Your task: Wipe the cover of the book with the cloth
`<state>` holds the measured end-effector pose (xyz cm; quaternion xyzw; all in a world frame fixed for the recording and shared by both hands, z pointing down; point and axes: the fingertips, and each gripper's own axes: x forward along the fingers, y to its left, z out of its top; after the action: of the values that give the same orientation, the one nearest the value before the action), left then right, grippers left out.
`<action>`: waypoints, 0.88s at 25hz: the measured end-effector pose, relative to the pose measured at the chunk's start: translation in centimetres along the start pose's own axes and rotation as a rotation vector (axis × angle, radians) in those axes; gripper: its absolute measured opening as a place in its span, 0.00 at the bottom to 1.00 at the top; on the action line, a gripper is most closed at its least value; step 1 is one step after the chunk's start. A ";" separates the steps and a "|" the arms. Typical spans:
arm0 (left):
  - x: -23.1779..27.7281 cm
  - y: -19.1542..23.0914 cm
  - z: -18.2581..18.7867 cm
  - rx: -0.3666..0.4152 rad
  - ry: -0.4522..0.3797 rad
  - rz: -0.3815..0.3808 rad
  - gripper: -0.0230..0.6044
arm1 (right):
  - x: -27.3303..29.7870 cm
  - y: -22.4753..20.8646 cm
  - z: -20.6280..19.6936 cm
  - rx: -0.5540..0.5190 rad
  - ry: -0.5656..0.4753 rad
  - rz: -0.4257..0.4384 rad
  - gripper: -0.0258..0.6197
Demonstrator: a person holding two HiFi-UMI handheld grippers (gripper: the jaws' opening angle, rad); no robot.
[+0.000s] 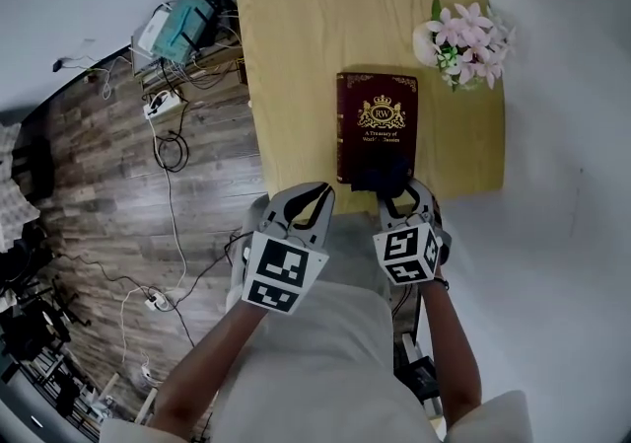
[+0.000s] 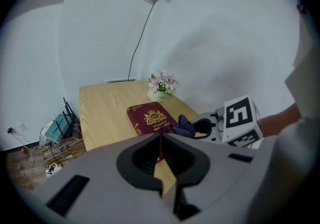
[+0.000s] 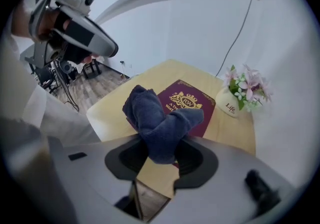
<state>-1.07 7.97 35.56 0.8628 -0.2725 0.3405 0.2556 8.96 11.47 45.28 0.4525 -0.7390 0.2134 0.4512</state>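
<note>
— Where is the dark red hardcover book with the gold crest?

— It lies flat on the light wooden table, cover up, with its near end close to the table's near edge. A white vase of pink flowers stands toward the far right corner, apart from the book.

— And the dark blue cloth?

— The right gripper has it. The jaws are pressed on a bunched fold of the cloth, and the rest stands up in front of them in two thick lobes. In the head view the cloth is over the near end of the book. Whether it touches the cover, I cannot tell.

— What about the left gripper?

— Its jaws are brought together at the tips, and nothing is between them. It is to the left of the right gripper, at the table's near edge, beside the book and not touching it.
</note>
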 end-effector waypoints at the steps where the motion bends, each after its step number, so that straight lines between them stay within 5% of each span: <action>1: -0.3 -0.1 0.1 -0.003 -0.006 0.002 0.07 | -0.4 -0.2 0.3 0.024 -0.009 -0.004 0.28; 13: -3.5 -1.1 5.1 -0.036 -0.145 -0.011 0.07 | -8.6 -6.2 7.7 0.266 -0.244 -0.021 0.28; 22: -7.8 -2.2 11.3 -0.026 -0.295 -0.010 0.07 | -16.6 -8.9 13.7 0.286 -0.456 -0.037 0.28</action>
<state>0.60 4.73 22.15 0.9014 -0.3074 0.2052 0.2258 13.17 5.06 23.28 0.5615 -0.7754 0.2001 0.2083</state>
